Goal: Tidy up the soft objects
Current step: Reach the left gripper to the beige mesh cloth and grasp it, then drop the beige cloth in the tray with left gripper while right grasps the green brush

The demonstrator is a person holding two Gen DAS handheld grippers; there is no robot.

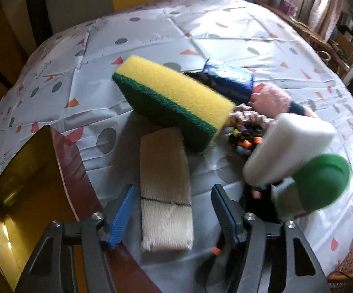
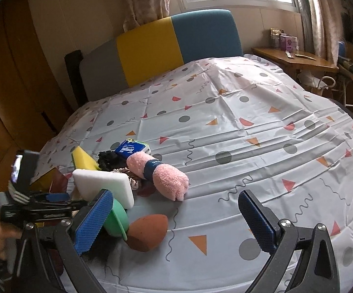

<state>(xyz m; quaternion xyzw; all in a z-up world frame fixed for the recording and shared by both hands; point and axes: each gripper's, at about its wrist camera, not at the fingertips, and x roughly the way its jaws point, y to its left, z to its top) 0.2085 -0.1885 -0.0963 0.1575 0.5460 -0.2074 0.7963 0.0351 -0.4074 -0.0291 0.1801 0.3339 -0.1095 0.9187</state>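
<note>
The left gripper (image 1: pixel 171 216) stands over a folded beige cloth (image 1: pixel 165 193) lying flat on the patterned sheet (image 1: pixel 152 36), its jaws apart on either side of the cloth and not pressing it. Just beyond lie a yellow-green sponge (image 1: pixel 174 102) and a white foam block (image 1: pixel 288 146), with a gold-lined box (image 1: pixel 17 183) to the left. The right gripper (image 2: pixel 176 219) hangs open and empty above the sheet, with a brown makeup sponge (image 2: pixel 147 232) just beside its left finger and a rolled pink towel (image 2: pixel 159 173) farther out.

Two close wrist views, shared pile (image 1: pixel 244 122).
</note>
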